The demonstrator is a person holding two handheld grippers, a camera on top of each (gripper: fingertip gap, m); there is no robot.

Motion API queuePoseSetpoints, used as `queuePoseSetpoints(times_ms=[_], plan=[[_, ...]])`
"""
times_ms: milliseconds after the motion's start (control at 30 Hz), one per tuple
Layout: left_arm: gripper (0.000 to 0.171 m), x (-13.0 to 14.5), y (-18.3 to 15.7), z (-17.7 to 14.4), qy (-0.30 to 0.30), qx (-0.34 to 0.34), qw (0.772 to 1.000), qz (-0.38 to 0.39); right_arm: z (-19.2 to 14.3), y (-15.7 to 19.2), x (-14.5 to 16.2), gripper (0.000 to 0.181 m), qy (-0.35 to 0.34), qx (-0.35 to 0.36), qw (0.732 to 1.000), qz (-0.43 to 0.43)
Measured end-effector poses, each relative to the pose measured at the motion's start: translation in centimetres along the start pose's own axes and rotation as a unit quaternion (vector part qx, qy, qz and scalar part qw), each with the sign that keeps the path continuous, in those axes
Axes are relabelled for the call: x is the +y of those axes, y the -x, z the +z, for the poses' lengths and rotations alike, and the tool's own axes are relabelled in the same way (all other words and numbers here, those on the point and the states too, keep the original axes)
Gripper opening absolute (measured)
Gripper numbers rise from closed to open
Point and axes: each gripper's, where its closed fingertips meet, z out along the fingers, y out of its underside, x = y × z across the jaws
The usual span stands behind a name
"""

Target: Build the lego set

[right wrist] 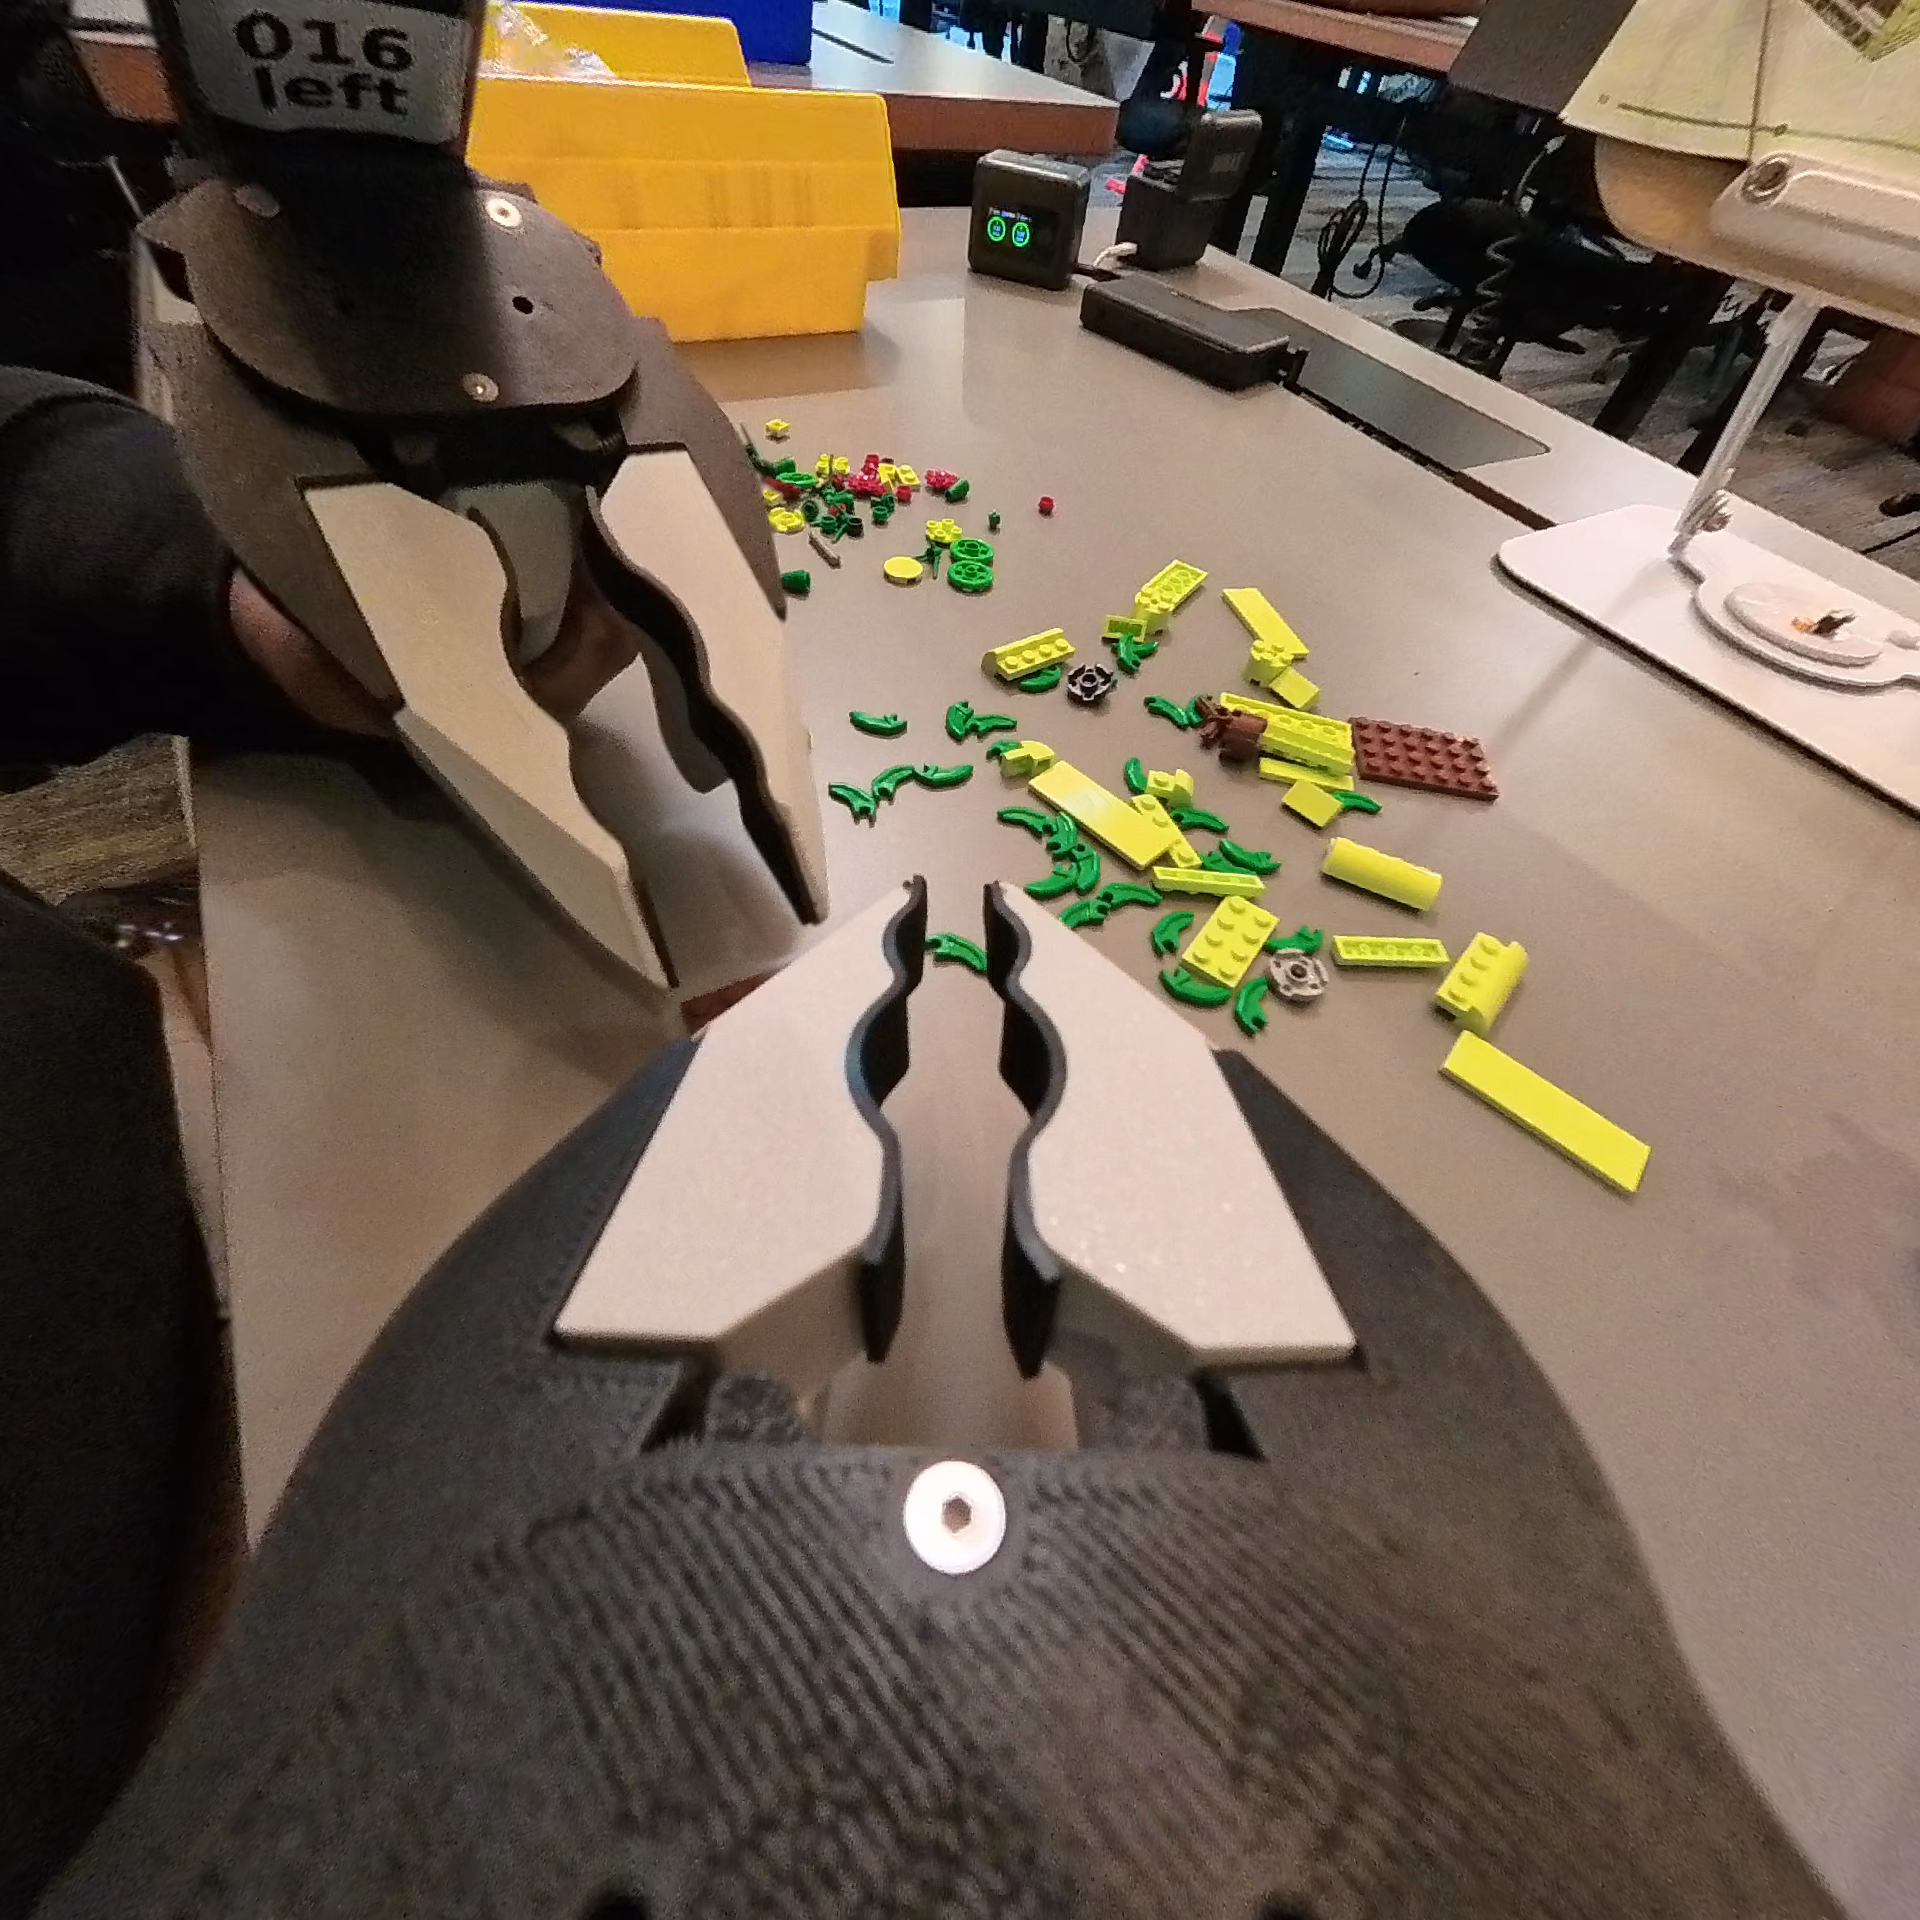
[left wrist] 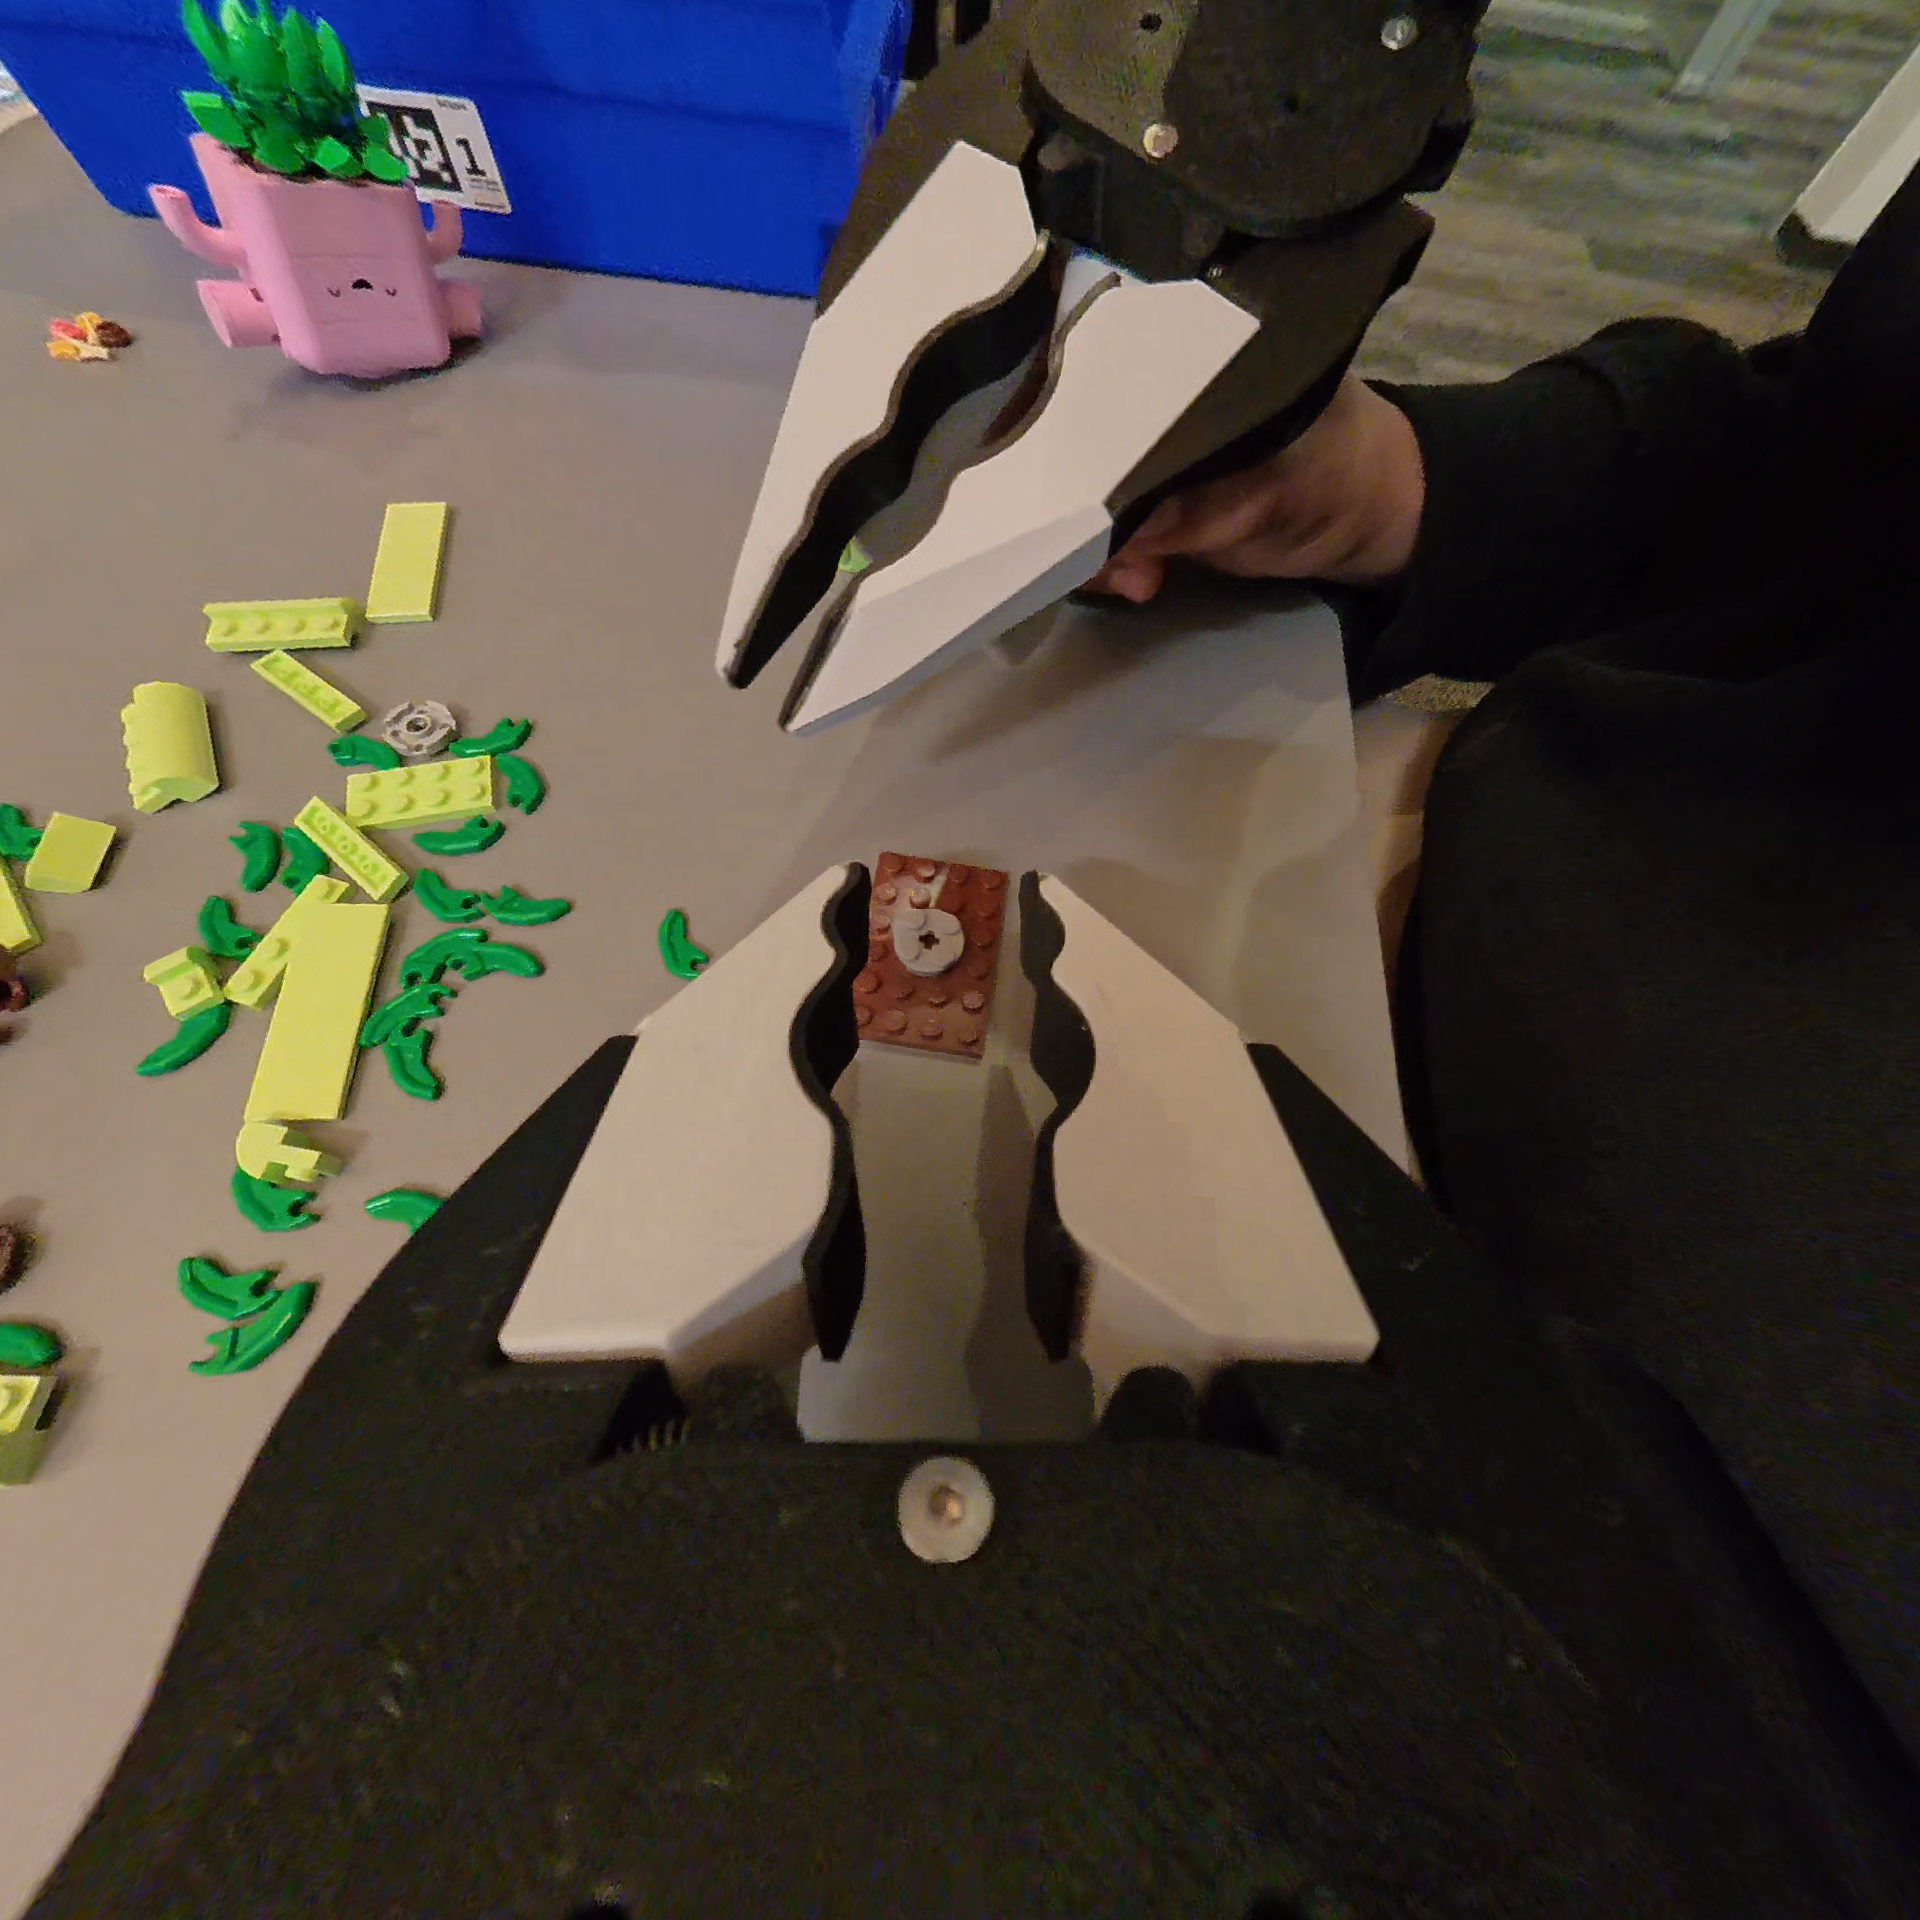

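Note:
My left gripper [left wrist: 940,883] is shut on a brown studded plate [left wrist: 935,1023], held by its long sides just above the grey table [left wrist: 623,499]. A grey round piece [left wrist: 928,948] sits on top of the plate. My right gripper [right wrist: 954,894] is nearly closed on a small green leaf piece [right wrist: 956,951]. In the left wrist view it [left wrist: 762,701] points down a little beyond the plate, with the green piece [left wrist: 852,556] pinched between its fingers. In the right wrist view the left gripper [right wrist: 740,948] is close on the left and hides the plate.
Lime bricks [left wrist: 312,997] and green leaves [right wrist: 1081,862] lie scattered on the table, with a second brown plate [right wrist: 1423,758] among them. A pink pot figure [left wrist: 332,281] stands before a blue bin [left wrist: 623,125]. A yellow bin [right wrist: 707,197], a small screen device [right wrist: 1023,223] and a white stand base [right wrist: 1714,644] sit farther off. My right fingertips sit around 5 cm from my left ones.

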Motion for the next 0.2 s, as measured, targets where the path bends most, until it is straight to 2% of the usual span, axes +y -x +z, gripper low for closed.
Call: queuePoseSetpoints(times_ms=[200], plan=[[0.029, -0.46, 0.47, -0.47, -0.022, 0.006, 0.999, -0.029, 0.25, 0.02, 0.31, 0.01, 0.012, -0.015, 1.0, 0.017]])
